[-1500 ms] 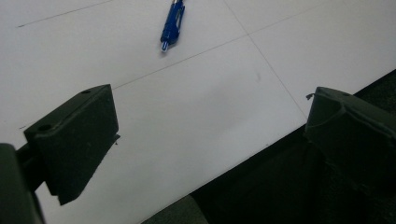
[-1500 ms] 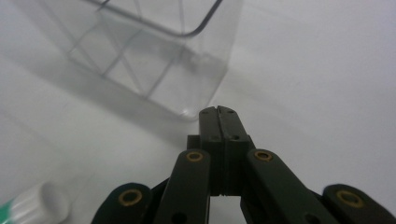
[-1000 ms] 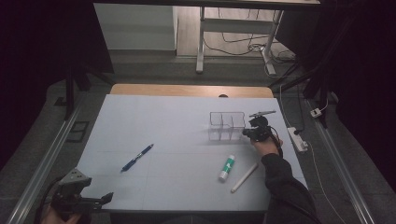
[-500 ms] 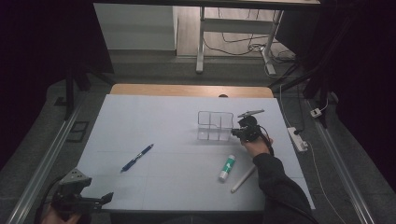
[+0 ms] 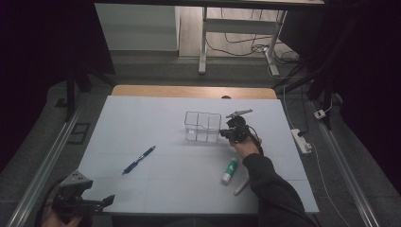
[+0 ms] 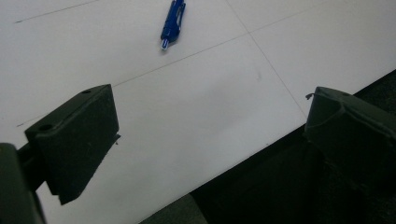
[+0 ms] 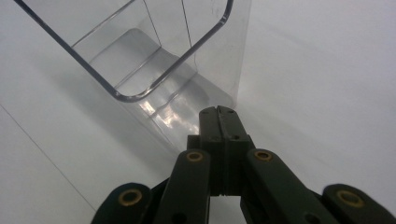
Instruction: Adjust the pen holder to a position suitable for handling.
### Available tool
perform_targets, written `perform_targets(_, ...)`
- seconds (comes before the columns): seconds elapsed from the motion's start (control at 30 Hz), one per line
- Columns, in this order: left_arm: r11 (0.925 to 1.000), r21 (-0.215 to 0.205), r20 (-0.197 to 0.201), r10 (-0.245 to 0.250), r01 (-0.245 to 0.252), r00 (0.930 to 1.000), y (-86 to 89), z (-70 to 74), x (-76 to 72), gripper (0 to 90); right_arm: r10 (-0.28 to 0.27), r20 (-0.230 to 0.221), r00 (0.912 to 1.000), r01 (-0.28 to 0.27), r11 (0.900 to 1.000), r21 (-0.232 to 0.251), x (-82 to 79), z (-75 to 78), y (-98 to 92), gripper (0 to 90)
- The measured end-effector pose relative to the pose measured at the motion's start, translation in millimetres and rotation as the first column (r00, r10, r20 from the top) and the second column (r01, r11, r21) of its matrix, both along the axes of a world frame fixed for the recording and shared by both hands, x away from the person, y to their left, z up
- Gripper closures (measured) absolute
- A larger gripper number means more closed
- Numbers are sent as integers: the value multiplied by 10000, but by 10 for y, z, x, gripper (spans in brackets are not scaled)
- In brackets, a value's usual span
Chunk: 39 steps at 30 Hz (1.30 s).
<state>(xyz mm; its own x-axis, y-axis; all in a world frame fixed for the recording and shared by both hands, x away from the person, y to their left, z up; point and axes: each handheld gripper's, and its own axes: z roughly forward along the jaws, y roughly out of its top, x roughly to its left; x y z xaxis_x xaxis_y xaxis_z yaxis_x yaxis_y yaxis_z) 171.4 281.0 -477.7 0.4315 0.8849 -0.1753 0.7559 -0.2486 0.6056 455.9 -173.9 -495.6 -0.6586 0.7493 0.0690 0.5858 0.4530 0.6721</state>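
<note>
Clear plastic, the divided organiser box (image 5: 203,126) stands on the white table sheet (image 5: 156,184) right of centre, and the right gripper (image 5: 226,135) meets its right-hand wall with jaws pressed together, though whether the tips actually touch the wall is hard to tell. White sheet covers the table up to a bare wooden strip at the far edge, with dark floor, metal table legs and loose cables beyond. Nearer the person lie a blue pen (image 5: 139,160), a green-and-white glue stick (image 5: 230,170) and a pale stick (image 5: 241,187) beside the right sleeve, while the left gripper (image 5: 105,200) hovers at the near left corner, jaws wide apart and holding nothing.
</note>
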Motion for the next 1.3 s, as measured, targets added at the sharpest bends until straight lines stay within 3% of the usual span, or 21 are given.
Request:
perform_targets(0.47, 10000, -21, 19, -1, 1, 10000, 3, 0, -3, 31, -155, -11, 9999, 156, 9989, 446, 89, -40, 325, 897)
perform_targets(0.8, 10000, -79, 76, 4, -4, 10000, 11, 3, -13, 31, -181, 116, 9998, 177, 9993, 324, 117, -49, 364, 895)
perform_targets(0.97, 9999, -171, 141, 19, -16, 9999, 26, 7, -22, 25, -48, 418, 9991, 32, 9993, 381, 28, 83, 254, 764)
perform_targets(1.3, 9994, -345, 291, 89, -79, 9995, 42, 16, -35, 18, 29, 154, 9999, -40, 9973, 735, -132, 266, 5, 556)
